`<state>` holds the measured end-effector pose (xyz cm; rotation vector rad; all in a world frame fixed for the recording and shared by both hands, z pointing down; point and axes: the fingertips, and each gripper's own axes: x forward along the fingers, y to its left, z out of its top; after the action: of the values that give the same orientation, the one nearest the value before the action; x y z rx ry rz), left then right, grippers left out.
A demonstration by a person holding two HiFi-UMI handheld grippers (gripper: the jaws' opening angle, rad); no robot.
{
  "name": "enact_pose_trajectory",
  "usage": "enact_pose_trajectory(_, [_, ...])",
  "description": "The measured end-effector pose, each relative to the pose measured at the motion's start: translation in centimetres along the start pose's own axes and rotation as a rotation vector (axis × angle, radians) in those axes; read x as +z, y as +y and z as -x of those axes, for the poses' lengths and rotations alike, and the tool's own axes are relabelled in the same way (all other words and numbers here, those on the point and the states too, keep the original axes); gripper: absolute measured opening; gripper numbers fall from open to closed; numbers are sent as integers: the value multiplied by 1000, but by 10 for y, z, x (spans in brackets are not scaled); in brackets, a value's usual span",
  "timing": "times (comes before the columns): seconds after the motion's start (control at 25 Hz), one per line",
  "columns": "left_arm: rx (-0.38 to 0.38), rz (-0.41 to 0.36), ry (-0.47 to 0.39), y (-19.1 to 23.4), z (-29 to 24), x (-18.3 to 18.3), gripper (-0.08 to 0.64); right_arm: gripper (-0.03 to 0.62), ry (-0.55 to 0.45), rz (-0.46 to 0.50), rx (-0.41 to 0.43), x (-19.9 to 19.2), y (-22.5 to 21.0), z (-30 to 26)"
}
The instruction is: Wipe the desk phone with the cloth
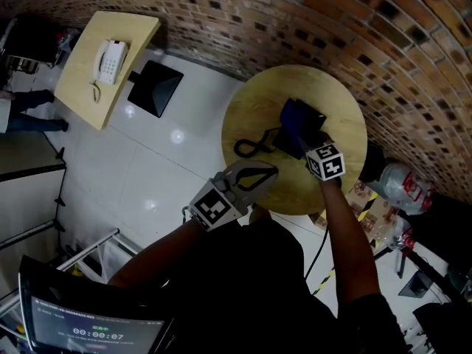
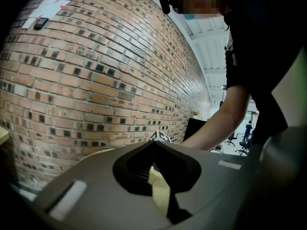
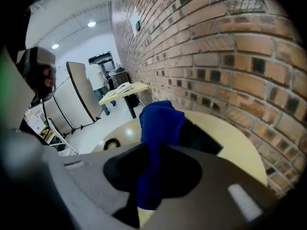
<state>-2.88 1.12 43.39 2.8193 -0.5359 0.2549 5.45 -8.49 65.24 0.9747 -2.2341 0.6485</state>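
Left gripper [image 1: 274, 171] nearest, hovering over the round table's [image 1: 346, 135] near edge. Its tips are together with nothing between them. Right gripper [image 3: 156, 147] clamped on bunched blue cloth [image 3: 160, 121], held over the black desk phone [image 1: 316, 119] at the table's middle; contact with the phone unclear. Phone's cord [image 1: 251, 147] loops toward the table's left edge. Brick wall [image 1: 332, 28] behind the far edge.

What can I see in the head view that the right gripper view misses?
Only the head view: the left hand-held gripper and a lit screen at the lower edge. Only the right gripper view: ceiling lights, and a close look at the right hand-held gripper clamping the blue cloth. Both: that cloth, the round table and the brick wall.
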Motion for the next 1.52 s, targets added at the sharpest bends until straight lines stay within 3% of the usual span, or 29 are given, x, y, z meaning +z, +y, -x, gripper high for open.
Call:
enact_pose_trajectory(0.2, [29,9,-1,4,12,-4,6,75,-15,40,-67,47,-49,-16])
enact_pose_trajectory(0.44, [68,19,0,11,26,-12,6,75,15,66,-85,50,-63,-35])
enact_pose_trajectory(0.8, [75,29,-2,13,29,-13,6,75,101,103,0,1,1,-44])
enact_pose_trajectory(1.28, [44,30,22,4,25,-20,6,75,200,68,134,-76,88,-55])
enact_pose_trajectory(1.52, [23,22,21,-1,24,-19,6,75,135,41,130,-70,88,-42])
